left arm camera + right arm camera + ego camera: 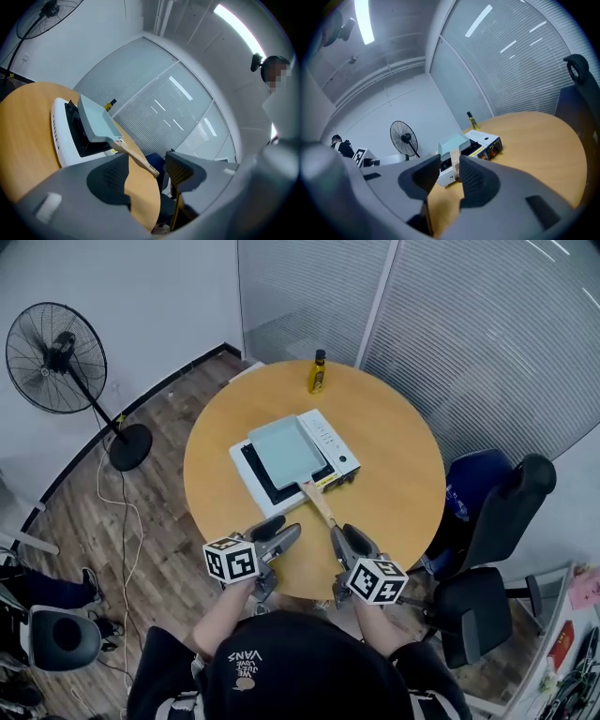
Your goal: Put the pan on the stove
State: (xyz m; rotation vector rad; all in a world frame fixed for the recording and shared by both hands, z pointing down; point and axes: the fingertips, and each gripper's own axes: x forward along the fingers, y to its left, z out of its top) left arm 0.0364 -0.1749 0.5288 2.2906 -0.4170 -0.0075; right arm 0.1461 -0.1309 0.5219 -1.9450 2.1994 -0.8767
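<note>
Seemingly done: pale square pan (286, 451) lying flat on the white tabletop stove (330, 439) at the middle of the round wooden bench (403, 484), wooden handle (317, 501) jutting off the stove's front toward the near rim. Shows the left claw (146, 164) held near that rim, jaws spread wide with nothing between them. Shows the right claw (449, 164) likewise parted and pinching nothing, lined up with the handle's end and just short of it. Leaves a yellow bottle (318, 371) upright at the bench's far edge, well apart from the stove.

Looks settled, yet carries some risk from here. Risks swinging the pan off the stove through any forward drift of the right claw against the overhanging handle, given the long leverage of that handle over an apparently light pan. Risks the same from a sideways sweep of the left claw, close beside the handle on the other side. Risks, too, a slide of the whole stove across the smooth bench under a harder knock. Calls for lifting both claws up and away from the handle, never across it. Cannot tell from these views whether resting level on the stove's supports or slightly tilted.
</note>
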